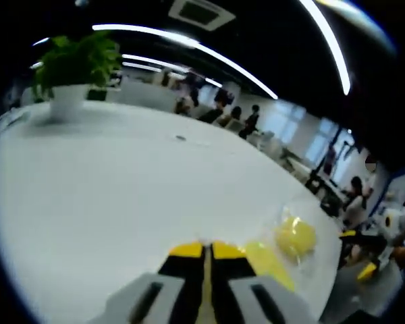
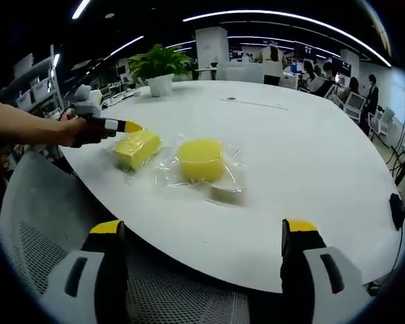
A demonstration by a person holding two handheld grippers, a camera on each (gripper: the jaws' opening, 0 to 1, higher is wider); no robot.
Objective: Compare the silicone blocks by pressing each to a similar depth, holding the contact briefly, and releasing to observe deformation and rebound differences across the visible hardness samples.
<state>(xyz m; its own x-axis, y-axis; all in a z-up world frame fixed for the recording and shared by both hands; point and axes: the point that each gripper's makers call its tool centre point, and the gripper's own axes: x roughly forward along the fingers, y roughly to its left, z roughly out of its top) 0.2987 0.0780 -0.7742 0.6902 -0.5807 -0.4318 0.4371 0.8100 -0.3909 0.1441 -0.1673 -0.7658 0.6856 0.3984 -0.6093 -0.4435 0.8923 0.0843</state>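
Overall, a large white table (image 2: 290, 169) was recorded, its surface stretching away towards a potted plant (image 2: 158, 67) at the far edge and an office area beyond where seated people were seen. A grey mesh chair (image 2: 34, 223) was noted just beside the table's near edge in the right gripper view. Two yellow silicone blocks were found lying on the table in clear plastic wrapping: a larger rounded block (image 2: 201, 159) near the middle, and a rectangular block (image 2: 137, 148) just beside it. A small pale piece (image 2: 224, 194) was observed in the wrapping, touching the rounded block's near side. The right gripper (image 2: 202, 246) was held back from the table, its jaws spread wide and holding nothing. The left gripper (image 1: 206, 251), held in a hand (image 2: 81, 131), was seen with its jaws closed together, nothing between them, its yellow tip touching or just beside the rectangular block.
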